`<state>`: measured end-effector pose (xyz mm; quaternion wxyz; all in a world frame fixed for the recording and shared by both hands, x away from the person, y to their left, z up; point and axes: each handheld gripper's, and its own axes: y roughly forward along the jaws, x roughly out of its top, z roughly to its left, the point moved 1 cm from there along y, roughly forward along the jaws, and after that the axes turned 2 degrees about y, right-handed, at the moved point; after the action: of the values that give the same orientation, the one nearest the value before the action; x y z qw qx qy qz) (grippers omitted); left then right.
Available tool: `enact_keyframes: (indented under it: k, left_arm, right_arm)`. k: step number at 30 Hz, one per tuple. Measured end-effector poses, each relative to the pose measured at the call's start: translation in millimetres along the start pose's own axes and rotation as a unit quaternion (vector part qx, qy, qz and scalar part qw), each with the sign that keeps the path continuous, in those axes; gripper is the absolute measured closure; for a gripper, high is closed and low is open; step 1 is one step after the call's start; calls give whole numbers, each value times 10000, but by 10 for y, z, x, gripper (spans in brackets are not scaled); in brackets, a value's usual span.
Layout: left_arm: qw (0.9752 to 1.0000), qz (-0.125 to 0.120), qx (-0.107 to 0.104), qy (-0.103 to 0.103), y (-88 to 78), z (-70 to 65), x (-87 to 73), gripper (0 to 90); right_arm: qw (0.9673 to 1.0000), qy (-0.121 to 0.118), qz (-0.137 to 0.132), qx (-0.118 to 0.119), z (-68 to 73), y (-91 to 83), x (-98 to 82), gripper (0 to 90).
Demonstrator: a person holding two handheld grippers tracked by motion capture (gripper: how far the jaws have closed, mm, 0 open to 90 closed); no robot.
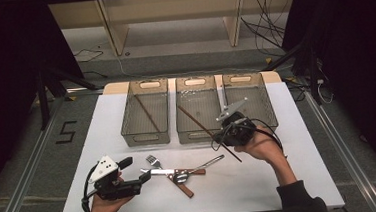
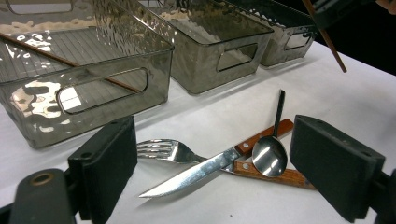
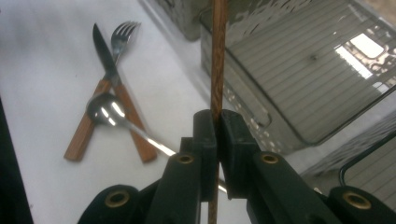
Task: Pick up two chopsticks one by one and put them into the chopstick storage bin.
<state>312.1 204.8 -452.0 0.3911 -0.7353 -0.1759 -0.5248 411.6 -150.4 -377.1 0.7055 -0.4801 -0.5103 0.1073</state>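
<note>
**Risk: chopstick slip or swing on the way to the bins**

Right gripper (image 1: 226,133) clamped on a brown chopstick (image 1: 205,128), fingers (image 3: 205,140) pinched nearly shut, stick passing between the pads and sticking out both ends. Held in the air at the near wall of the middle bin (image 1: 199,134), upper end slanting over it, lower end hanging toward the tabletop (image 1: 291,179).

- Thin round stick, small contact patch: likely to pivot in the pads on a fast move, then land tilted on the rim.
- Long overhang: could clip the near wall of the middle bin if carried low.
- Matching chopstick (image 1: 147,114) lies in the bin left of the middle bin (image 1: 127,121); release over the middle bin would split the pair.

Left gripper (image 1: 146,176) fingers (image 2: 105,163) wide, nothing between the pads, nearer than the middle bin, beside the crossed knife (image 2: 196,172), fork (image 2: 161,150), spoon (image 2: 269,155). Sideways sweep could scatter that pile.
</note>
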Motion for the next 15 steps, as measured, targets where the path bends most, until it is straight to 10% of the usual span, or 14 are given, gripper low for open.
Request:
enact_keyframes:
  k: [15]
  left_arm:
    - [10000,-23,-3,-25,-2,-2,1,146]
  right_arm:
    - [9989,274,-377,68,-35,95,272,857]
